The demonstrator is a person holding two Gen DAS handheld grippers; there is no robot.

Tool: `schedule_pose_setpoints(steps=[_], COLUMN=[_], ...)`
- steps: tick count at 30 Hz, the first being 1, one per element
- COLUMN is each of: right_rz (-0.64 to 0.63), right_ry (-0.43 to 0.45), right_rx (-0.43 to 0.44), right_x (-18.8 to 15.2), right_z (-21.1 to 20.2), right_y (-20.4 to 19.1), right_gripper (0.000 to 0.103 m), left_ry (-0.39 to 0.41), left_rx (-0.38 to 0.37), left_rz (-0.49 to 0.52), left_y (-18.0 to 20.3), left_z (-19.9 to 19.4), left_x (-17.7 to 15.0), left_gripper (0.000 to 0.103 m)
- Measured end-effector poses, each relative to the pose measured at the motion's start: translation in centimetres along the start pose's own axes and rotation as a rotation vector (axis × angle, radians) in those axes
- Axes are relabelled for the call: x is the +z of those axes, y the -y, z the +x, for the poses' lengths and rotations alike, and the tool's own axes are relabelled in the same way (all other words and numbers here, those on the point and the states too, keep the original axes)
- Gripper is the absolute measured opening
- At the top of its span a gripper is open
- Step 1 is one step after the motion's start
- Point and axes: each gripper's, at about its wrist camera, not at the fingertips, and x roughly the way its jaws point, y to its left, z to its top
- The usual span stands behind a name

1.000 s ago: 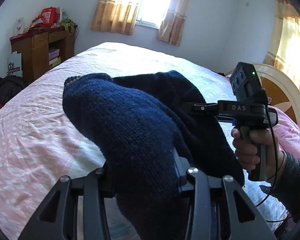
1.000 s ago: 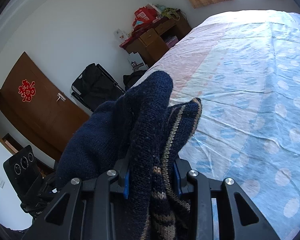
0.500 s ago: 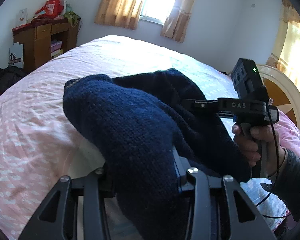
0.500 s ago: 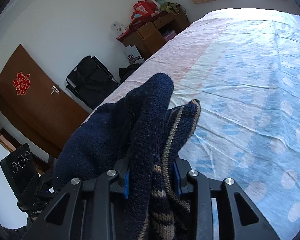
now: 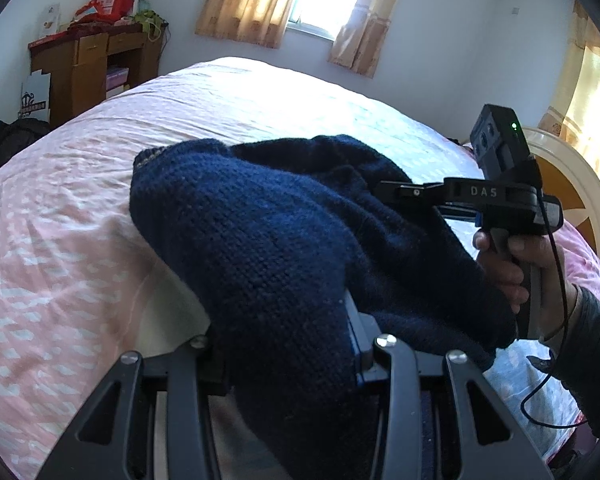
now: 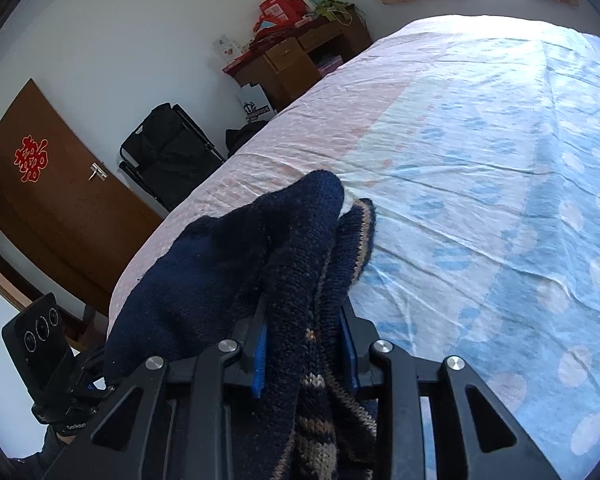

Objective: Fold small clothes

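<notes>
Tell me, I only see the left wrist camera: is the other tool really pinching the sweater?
Observer: Yes. The right tool is shut on a bunch of sweater; its jaws just closed a bit more.
Operator: Is it all blue?
Observer: No. The part in that tool has tan stripes.
Operator: What else is there?
Observer: A brown door with a red sign.

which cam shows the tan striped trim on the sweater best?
Right wrist. The navy knit sweater is bunched in the right tool, and the tan-striped trim runs from the folded edge down between the fingers. Left wrist shows mostly plain navy knit; only a sliver of tan edge peeks out at the far left corner.
</notes>
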Motion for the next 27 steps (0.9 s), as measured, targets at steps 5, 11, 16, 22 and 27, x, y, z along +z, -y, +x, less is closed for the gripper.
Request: schedule_pose_setpoints(steps=[5,11,16,22,27], right_rz=[0.015,0.025,0.03,0.03,0.0], right_ry=[-0.017,-0.026,-0.043,-0.048,-0.016], right_rx=[-0.017,-0.033,-0.075,-0.108,-0.127], right_x=[-0.3,-0.5,-1.2,-1.5,-2.7], right_z=[0.5,1.0,1.3,0.8,-2.0], right_y=[0.8,1.5,2.2,2.5,1.6], right_gripper=[0.03,0.03,0.031,0.035,0.038], left_ry=[-0.006,-0.004,0.003,0.0,-0.008], left_rx=[0.007,0.009,0.088,0.142,0.152], left_rz=[0.005,0.003,0.044,0.062,0.06], left_y=[0.0,-0.5,0.7,1.4,1.7], left_z=[0.6,1.0,1.1,1.3,0.8], left_x=[0.4,0.2,0.4,0.6,0.1], left_gripper=[0.043,0.048,0.065,0.072,0.075])
